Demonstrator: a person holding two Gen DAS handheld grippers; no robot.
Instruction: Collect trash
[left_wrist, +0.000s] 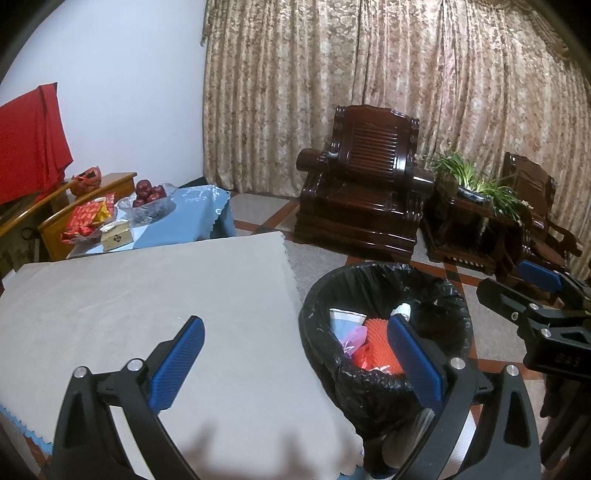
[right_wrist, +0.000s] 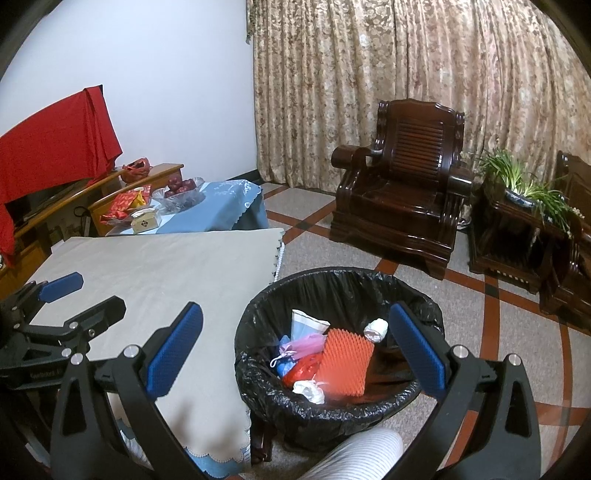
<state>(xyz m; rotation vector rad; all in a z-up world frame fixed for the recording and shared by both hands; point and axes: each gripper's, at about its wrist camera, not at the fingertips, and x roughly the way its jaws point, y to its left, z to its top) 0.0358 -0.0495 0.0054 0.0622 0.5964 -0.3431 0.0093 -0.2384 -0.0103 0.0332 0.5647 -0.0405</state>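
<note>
Both claws stand wide open and hold nothing: the left claw (left_wrist: 295, 360) hangs over the near corner of the bench (left_wrist: 147, 314), the right claw (right_wrist: 295, 350) over the bin (right_wrist: 258, 373) just beside it. Trash sits inside the black liner: an orange ridged pad (right_wrist: 343, 363), a paper cup (right_wrist: 304, 325), white wads and coloured bags. Judging from this, the bare grey cloth offers nothing left to pick, so the risk is a claw dipping low and snagging the loose liner, tipping the bin. From the right wrist the whole bin floor shows, plus a striped knee (right_wrist: 354, 458); the left wrist view hides half the contents behind its own finger.
</note>
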